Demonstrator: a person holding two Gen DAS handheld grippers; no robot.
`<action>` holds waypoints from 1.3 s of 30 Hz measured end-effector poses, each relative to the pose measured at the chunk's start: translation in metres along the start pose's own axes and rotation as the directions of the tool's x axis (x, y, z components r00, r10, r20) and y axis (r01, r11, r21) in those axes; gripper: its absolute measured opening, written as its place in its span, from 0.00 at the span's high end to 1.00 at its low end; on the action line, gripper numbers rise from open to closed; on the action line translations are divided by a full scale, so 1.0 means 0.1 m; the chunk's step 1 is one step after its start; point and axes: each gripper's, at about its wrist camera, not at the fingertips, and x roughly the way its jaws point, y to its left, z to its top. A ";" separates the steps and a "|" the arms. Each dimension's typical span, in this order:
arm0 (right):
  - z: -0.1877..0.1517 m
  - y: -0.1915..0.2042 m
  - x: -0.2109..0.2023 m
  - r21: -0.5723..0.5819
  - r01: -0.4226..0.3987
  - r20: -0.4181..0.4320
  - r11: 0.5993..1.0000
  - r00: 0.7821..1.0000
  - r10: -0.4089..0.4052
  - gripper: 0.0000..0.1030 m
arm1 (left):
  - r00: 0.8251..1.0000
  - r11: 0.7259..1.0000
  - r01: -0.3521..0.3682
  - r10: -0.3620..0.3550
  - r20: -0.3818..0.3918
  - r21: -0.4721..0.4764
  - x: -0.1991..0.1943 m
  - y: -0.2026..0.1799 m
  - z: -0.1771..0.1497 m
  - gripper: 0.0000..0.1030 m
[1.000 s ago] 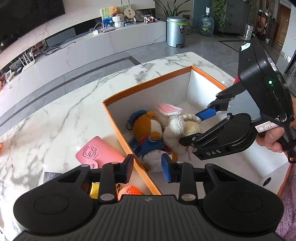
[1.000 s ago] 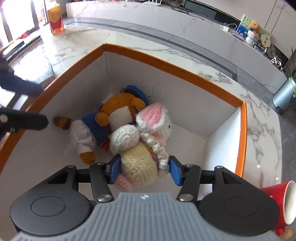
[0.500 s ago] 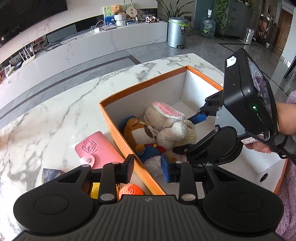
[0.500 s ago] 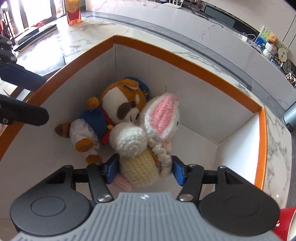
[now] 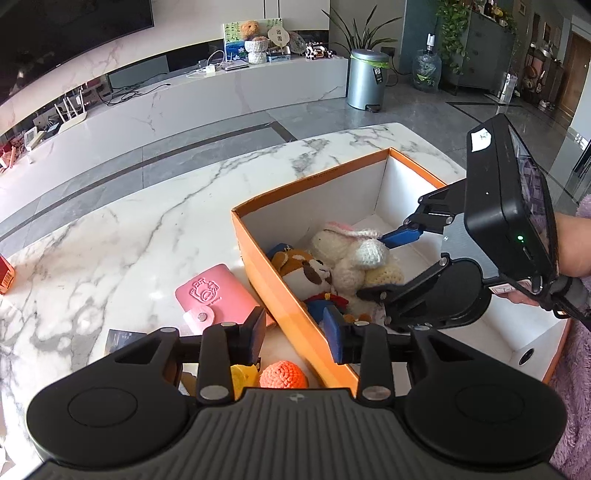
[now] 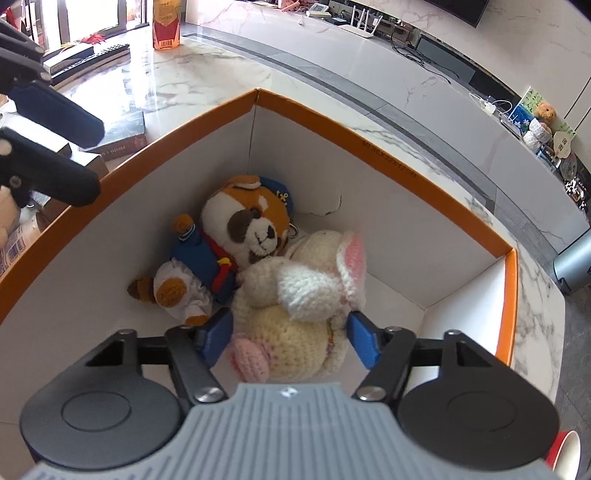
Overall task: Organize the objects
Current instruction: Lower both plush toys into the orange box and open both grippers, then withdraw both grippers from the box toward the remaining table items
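Note:
An orange box (image 5: 280,295) with white inner walls (image 6: 384,206) stands on the marble table. Inside lie a plush dog in a blue sailor suit (image 6: 236,236) (image 5: 303,269) and a cream crocheted rabbit (image 6: 295,295) (image 5: 354,254). My right gripper (image 6: 290,338) (image 5: 384,266) is inside the box, open wide, its blue pads either side of the rabbit's body with small gaps. My left gripper (image 5: 295,332) is open and empty above the box's near orange wall.
Outside the box by the left gripper lie a pink card wallet (image 5: 214,299), an orange crocheted ball (image 5: 283,374), a yellow item (image 5: 243,373) and a dark card (image 5: 122,338). A red cup (image 6: 565,454) stands right of the box. Books (image 6: 118,136) and an orange bottle (image 6: 166,26) are on the table.
My right gripper has opened wider and the rabbit has slumped onto the box floor beside the dog. My left gripper has drawn back and up, away from the box.

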 end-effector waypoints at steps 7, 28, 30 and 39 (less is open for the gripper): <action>-0.01 -0.05 -0.01 0.031 -0.054 0.044 0.998 0.998 0.053 0.47 | 1.000 1.000 -0.021 0.021 0.010 -0.013 -0.13 0.06 -0.05 0.61; 0.53 0.83 -1.18 0.133 -0.217 0.256 0.967 0.950 0.178 0.64 | 0.985 0.925 -0.162 0.131 -0.112 -0.343 -1.01 0.93 -0.80 0.46; 0.57 1.08 -1.13 0.111 -0.248 0.239 0.962 0.946 0.216 0.68 | 0.980 0.896 -0.177 0.121 -0.158 -0.408 -0.96 1.00 -0.96 0.46; 0.51 1.85 -0.52 0.096 -0.311 0.084 0.946 0.949 0.304 0.88 | 0.979 0.808 -0.141 0.029 -0.201 -0.572 -0.73 1.10 -1.31 0.46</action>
